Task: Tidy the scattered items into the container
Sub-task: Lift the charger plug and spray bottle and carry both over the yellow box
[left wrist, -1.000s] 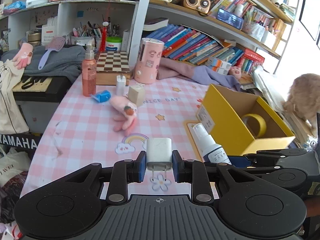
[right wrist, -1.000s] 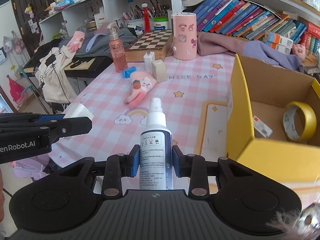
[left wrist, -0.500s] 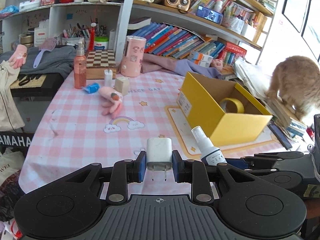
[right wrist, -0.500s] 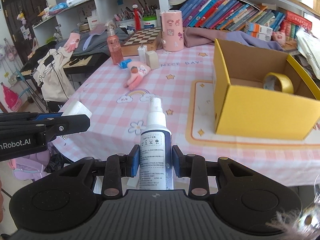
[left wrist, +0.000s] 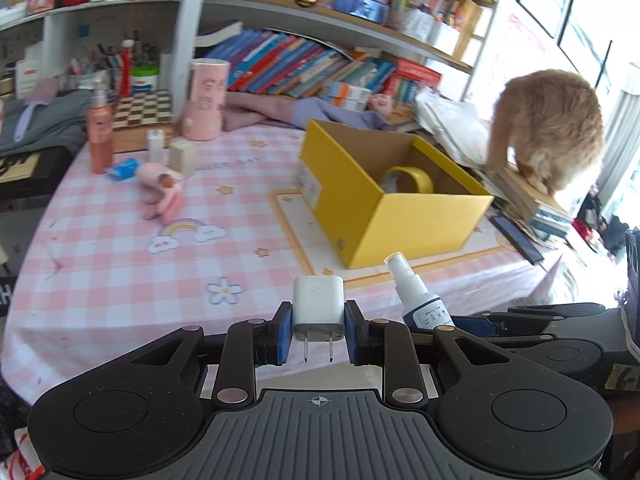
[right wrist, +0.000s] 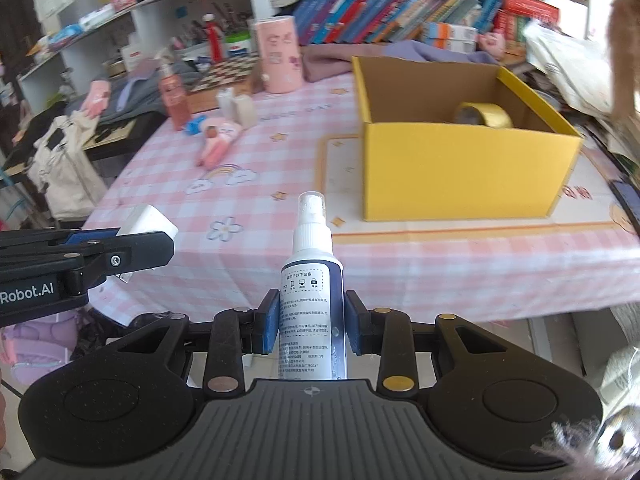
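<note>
My left gripper is shut on a white plug adapter, prongs pointing back toward the camera. My right gripper is shut on a white spray bottle with a dark blue label, nozzle up. Both hang off the near edge of the pink checked table. The open yellow box stands ahead to the right with a yellow tape roll inside. In the left wrist view the spray bottle shows to the right; in the right wrist view the adapter shows at left.
Scattered at the table's far left are a pink plush toy, a blue clip, a beige block, a small white bottle, an orange pump bottle and a pink cylinder. A ginger cat stands on books at right.
Both grippers have pulled back from the table and swung right, each keeping its item. The yellow box now sits nearer the middle of both views, and the cat has come further into sight.
</note>
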Tool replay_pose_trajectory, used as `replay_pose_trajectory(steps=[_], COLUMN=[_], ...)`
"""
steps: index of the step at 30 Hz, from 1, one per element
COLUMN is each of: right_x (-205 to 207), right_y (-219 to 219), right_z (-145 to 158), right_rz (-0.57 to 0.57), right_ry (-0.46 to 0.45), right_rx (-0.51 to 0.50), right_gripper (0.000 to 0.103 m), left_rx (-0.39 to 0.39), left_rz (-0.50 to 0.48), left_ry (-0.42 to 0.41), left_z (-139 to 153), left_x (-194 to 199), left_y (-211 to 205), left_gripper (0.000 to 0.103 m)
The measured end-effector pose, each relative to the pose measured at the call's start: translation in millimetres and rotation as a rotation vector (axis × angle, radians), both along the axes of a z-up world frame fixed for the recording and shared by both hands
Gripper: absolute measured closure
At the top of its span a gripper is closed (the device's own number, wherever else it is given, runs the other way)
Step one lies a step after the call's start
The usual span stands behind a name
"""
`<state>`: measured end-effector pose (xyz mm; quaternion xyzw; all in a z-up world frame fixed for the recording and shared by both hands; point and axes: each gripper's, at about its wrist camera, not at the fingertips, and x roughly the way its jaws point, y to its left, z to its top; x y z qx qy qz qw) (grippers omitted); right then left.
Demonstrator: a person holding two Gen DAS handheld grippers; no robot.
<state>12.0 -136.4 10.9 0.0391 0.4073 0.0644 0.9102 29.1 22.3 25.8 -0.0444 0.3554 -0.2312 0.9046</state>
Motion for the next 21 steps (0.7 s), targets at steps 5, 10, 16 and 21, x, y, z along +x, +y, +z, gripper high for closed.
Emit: replay_pose_trajectory(steps=[5, 10, 16, 21], right_x=[-8.8, -17.5, -25.2, -28.0], right_y=[-14.2, -29.7, -46.5, -56.0], right_z=[0.0, -1.1, -1.7, -1.7], right_rz=[-0.054, -0.114, -0.165, -0.187], right_ry=[0.006, 0.010, 0.012, 0.014], right_rx=[-0.007, -0.008, -0.003, -0.001], right_gripper=[0.072, 0.072, 0.072, 0.072], left_rx=[-0.006, -0.003, 0.006, 0.007], left_rz=[-0.056, -0.115, -0.168, -0.192], left_ry=[0.004, 0.003, 0.001, 0.002], left_z=[-1.2, -2.2, -2.0, -1.7], left_x=[3.3, 4.3, 3.6, 4.7], left_y=[-14.8, -32.6, -51.7, -62.6], left_gripper=[0.078, 0.078, 0.078, 0.078])
